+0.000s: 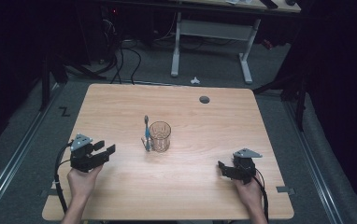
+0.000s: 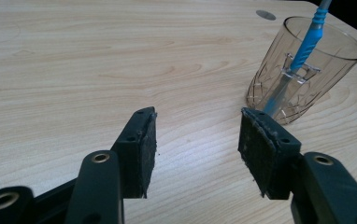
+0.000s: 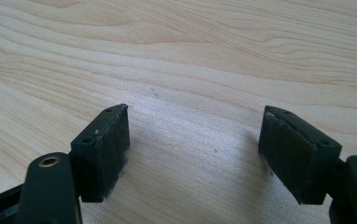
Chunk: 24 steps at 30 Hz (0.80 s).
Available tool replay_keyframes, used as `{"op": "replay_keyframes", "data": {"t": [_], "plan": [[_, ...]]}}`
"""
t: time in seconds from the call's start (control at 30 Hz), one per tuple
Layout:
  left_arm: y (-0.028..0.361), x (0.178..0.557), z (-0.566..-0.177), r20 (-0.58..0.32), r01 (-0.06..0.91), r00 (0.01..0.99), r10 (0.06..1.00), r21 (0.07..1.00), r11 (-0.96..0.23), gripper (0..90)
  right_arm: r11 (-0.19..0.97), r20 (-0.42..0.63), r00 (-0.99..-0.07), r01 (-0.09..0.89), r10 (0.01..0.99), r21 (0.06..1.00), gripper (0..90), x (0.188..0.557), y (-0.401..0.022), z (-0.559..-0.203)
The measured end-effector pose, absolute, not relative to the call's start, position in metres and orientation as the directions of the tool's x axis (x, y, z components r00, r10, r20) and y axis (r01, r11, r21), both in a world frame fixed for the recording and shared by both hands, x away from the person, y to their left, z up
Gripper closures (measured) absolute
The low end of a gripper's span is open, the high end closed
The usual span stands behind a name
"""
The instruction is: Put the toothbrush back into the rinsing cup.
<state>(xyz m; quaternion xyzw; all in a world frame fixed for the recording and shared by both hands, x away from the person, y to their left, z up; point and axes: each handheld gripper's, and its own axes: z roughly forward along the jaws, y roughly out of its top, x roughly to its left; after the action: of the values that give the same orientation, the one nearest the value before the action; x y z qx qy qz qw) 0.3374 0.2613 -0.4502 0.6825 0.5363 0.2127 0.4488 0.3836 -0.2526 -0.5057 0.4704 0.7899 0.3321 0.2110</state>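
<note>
Item 1, glass tumbler [image 1: 160, 136]: my landmark. It stands upright near the middle of the desk [image 1: 120, 107], clear, with a cut pattern on its lower wall. It holds no liquid that I can see.

Item 2, blue toothbrush [image 1: 146, 133]: it stands nearly upright at the tumbler's left side, head up. In the left gripper view its handle [image 2: 307, 44] runs through a small clear clip at the tumbler's rim; whether the foot sits inside the glass or just outside the wall, I cannot tell. I judge the clip is what keeps it standing and easy to pinch.

Item 3, left gripper [image 1: 103, 152]: well to the left of the tumbler and nearer me, aimed toward it. I keep its jaws apart, nothing between them, set up for a reach at the brush.

Item 4, right gripper [image 1: 223, 169]: to the right of the tumbler and nearer me, low over bare wood. Jaws wide apart, empty, parked clear of the work.

Item 5, round grey cable port [image 1: 204, 99]: beyond the tumbler, to its right.
</note>
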Motion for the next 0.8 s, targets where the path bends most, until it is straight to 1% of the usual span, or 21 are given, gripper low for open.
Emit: {"op": "replay_keyframes", "data": {"t": [0.53, 0.8], "plan": [[0.261, 0.338, -0.471, -0.204, 0.578, 0.316, 0.927, 0.816, -0.017, 46.1, 0.336, -0.020, -0.467, 0.604, 0.884, 0.723, 25.1, 0.384, -0.253, -0.506], [0.258, 0.343, -0.479, -0.195, 0.597, 0.315, 0.929, 0.801, -0.034, 45.8, 0.337, -0.021, -0.468, 0.603, 0.883, 0.723, 25.1, 0.384, -0.253, -0.506]]}}
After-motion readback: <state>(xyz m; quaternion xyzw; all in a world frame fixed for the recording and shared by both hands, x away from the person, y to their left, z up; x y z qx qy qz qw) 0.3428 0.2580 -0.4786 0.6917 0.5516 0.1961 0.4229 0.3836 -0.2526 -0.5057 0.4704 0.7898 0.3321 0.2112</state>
